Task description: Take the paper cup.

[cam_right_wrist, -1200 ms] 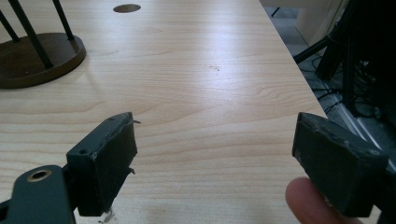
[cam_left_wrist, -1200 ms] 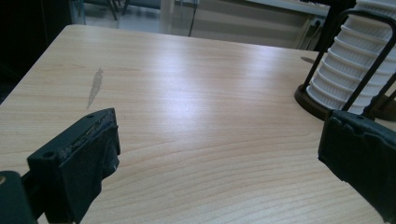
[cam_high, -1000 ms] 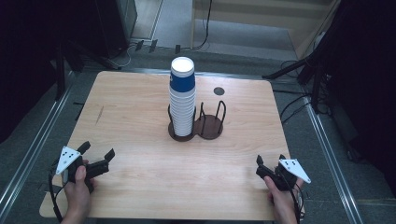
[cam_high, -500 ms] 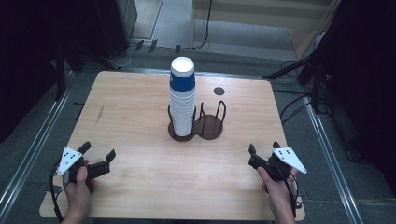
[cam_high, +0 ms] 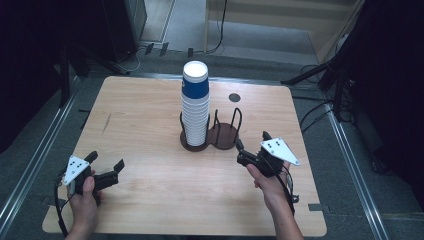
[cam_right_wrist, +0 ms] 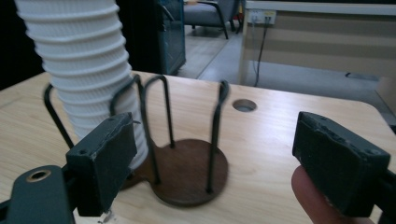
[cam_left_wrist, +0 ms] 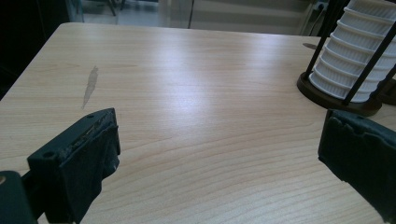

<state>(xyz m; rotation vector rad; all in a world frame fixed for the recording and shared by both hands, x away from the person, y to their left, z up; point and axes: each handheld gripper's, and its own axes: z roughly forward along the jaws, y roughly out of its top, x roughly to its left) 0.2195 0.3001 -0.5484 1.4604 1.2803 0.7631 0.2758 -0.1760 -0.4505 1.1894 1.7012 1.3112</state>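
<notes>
— At the middle of the tabletop [cam_high: 150, 115], what stands there?

— A tall stack of paper cups [cam_high: 195, 107]: white, ribbed with close-set rims all the way up, the topmost one wearing a blue band under a white lip. It sits upright in the left ring of a dark holder [cam_high: 210, 137], a brown figure-of-eight base with thin black wire hoops rising from it. The right ring, at three o'clock from the stack, is a bare round disc inside its hoops.

— And the tabletop itself?

— Pale wood-grain laminate with rounded corners, smooth, with a grey scuff [cam_high: 106, 123] at about nine o'clock from the stack and a small round dark hole [cam_high: 234, 97] near the far edge, at roughly one o'clock.

— Where is the right claw [cam_high: 250, 147]?

— At about four o'clock from the holder, near it but not touching, held up off the wood by a hand. Its jaws stand apart with nothing between them; they are blocky black pads with roughened faces. In the right gripper view they frame the empty ring and the ribbed cup wall. A grey three-cornered plate rides on top.

— The left claw [cam_high: 106, 169]?

— Down at seven o'clock, well apart from the cups, close to the near left corner. Its jaws are spread wide and empty, over bare wood; the left gripper view shows worn, chipped padding on them, with the holder's base off at the upper right.
</notes>
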